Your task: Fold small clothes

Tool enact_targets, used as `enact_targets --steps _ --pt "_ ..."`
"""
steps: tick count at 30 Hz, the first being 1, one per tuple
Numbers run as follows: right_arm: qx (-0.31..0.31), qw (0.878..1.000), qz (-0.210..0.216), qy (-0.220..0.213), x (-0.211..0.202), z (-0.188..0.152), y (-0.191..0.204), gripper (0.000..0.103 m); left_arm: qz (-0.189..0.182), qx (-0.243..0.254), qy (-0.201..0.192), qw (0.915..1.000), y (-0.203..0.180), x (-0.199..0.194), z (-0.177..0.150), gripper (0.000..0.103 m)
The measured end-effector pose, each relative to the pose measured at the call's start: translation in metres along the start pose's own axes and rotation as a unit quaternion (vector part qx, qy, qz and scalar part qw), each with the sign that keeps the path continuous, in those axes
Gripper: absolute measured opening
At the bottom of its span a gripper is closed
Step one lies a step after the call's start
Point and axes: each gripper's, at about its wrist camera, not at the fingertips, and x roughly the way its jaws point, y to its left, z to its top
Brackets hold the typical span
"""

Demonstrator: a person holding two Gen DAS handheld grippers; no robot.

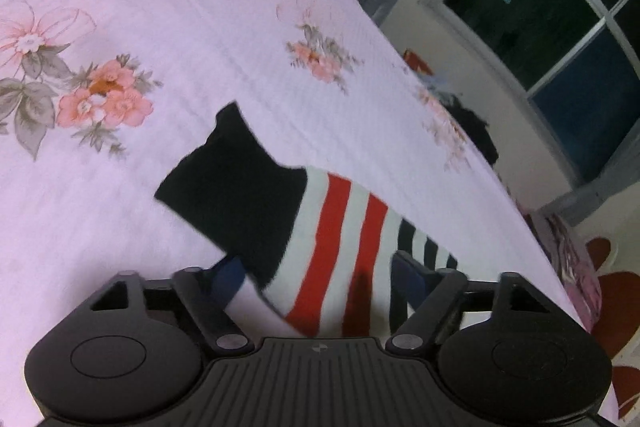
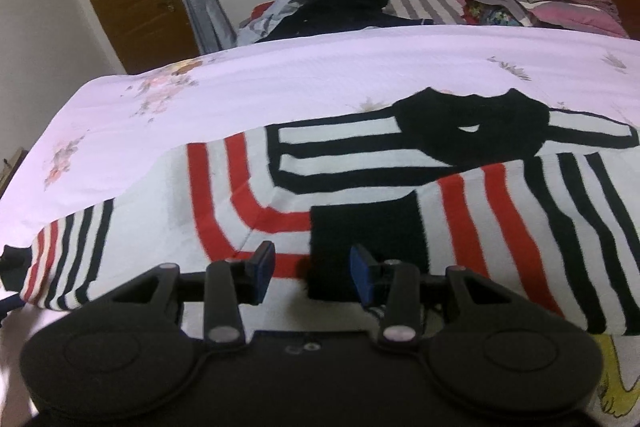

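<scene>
No readable text

We find no words, numbers or brand names on the striped sweater (image 2: 360, 187) or the floral bedsheet (image 1: 180, 27).

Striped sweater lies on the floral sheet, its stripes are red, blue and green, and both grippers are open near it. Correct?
Not quite. The sweater has red, black and white stripes, no green, as the right wrist view shows. It does lie on the floral sheet, and the left gripper and right gripper are both open near it.

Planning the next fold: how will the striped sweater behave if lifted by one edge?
Probably floppy: the striped sweater is a soft knit lying limp on the floral bedsheet, so it should sag and drape. Likely light for its size. The open right claw may find folded layers shifting apart unless both are pinched.
</scene>
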Motion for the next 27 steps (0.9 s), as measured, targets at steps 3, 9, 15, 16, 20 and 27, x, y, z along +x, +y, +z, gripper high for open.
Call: enact_targets --steps 3,9,15,16,20,27 --pt "0.004 1.000 -0.009 -0.005 0.001 0.002 -0.005 0.041 0.003 -0.008 -0.005 0.9999 0.001 0.012 0.005 0.028" --pt "0.014 0.999 -0.030 -0.010 0.004 0.003 -0.016 0.040 -0.015 0.008 -0.021 0.9996 -0.016 0.006 0.008 0.008" --pt "0.026 0.999 -0.021 0.010 0.015 0.001 -0.026 0.041 -0.074 0.072 -0.038 0.9939 -0.073 -0.013 0.011 0.008" --pt "0.033 0.999 -0.013 0.003 0.010 0.002 -0.028 0.041 -0.088 0.086 -0.039 0.9916 -0.087 -0.015 0.009 0.008" --pt "0.044 0.999 0.000 -0.014 -0.008 0.004 -0.035 0.040 -0.147 0.133 -0.028 0.9796 -0.142 -0.022 -0.005 0.008" --pt "0.058 0.998 -0.007 -0.033 -0.049 -0.004 -0.071 0.040 -0.245 0.195 0.030 0.9492 -0.242 -0.010 -0.070 0.008"
